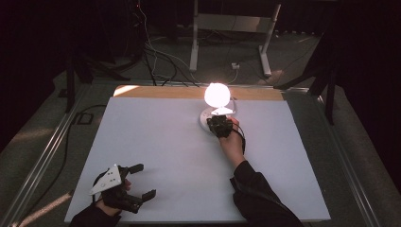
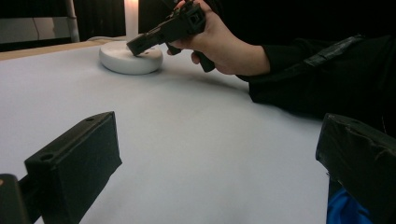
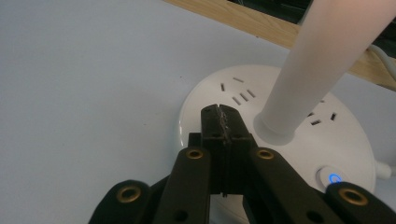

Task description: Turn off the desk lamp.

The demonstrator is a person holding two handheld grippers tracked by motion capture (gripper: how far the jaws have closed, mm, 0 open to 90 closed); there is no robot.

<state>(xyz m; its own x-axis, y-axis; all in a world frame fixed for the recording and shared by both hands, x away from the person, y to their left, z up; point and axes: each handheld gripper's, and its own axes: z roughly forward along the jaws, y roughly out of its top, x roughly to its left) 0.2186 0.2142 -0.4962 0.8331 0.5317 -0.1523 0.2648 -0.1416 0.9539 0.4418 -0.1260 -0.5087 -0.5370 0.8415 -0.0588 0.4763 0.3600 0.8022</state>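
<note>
The right gripper is sitting just above the middle of the high view, its jaws pressed flat together with nothing between them, the forearm in a dark sleeve reaching up from the bottom edge. The left gripper is lying at lower left, jaws spread wide, pointing right.

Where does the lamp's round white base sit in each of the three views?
High view: round white base above centre, under the glowing globe, beside the right gripper.
Left gripper view: upper left, right gripper's tip over it.
Right gripper view: right of centre, around the white stem.
Shared landmark: the right gripper's shut jaws.
</note>
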